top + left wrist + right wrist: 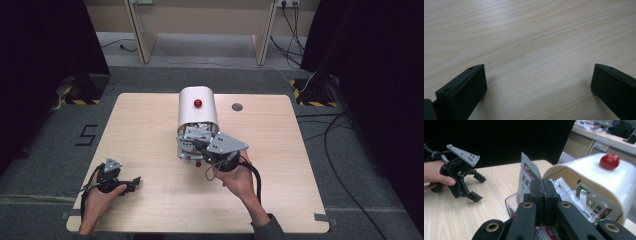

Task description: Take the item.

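Observation:
A white domed container [198, 107] with a red knob [198, 103] lies mid-table, its open end facing me and stuffed with several printed packets [192, 135]. My right gripper [199, 145] is at that opening. In the right gripper view its jaws [544, 183] are shut on a white packet with green and red print [527, 172], beside the white lid [596, 177] and red knob [609, 161]. My left gripper [134, 183] rests at the front left of the table, open, with bare wood between its jaws [539, 68]. It is also seen across the table [475, 187].
The wooden table [150, 115] has a round grommet [237, 106] at the back right. A clear plastic tray rim [509, 203] shows under the packets. A painted mark [87, 135] is on the floor at left; cables [330, 135] trail at right.

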Tool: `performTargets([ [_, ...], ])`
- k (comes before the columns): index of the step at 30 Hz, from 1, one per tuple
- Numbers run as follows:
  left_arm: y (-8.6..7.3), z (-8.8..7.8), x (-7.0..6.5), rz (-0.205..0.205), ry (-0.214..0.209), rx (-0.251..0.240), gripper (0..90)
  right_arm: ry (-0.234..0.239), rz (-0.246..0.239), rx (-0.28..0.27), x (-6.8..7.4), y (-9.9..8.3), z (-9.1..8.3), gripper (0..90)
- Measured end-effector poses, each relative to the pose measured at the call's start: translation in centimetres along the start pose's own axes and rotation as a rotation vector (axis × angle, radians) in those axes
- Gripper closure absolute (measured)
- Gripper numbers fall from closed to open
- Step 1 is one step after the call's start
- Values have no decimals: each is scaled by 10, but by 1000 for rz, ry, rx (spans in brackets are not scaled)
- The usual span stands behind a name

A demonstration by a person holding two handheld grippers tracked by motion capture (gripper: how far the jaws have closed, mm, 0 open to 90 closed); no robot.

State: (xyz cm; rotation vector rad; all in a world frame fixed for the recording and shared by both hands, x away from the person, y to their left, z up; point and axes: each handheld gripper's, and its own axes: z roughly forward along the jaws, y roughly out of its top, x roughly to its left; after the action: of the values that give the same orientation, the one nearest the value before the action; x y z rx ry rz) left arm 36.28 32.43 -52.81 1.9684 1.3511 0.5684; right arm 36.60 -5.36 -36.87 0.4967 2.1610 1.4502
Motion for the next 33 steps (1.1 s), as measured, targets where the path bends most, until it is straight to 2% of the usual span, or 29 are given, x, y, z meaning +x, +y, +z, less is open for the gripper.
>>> performTargets([
  [11, 0, 0, 0, 0, 0, 0, 0, -10, -31, -58, -1, 17, -22, 900],
  [17, 0, 0, 0, 0, 0, 0, 0, -28, -50, -97, 0, 25, -40, 900],
  [22, 0, 0, 0, 0, 0, 0, 0, -54, -54, -120, -7, 29, -57, 900],
  [23, 0, 0, 0, 0, 0, 0, 0, -69, -51, -124, -11, 29, -64, 900],
  [28, 0, 0, 0, 0, 0, 0, 0, -106, -40, -120, -21, 23, -74, 900],
  [33, 0, 0, 0, 0, 0, 0, 0, -148, -19, -98, -33, 10, -84, 900],
])
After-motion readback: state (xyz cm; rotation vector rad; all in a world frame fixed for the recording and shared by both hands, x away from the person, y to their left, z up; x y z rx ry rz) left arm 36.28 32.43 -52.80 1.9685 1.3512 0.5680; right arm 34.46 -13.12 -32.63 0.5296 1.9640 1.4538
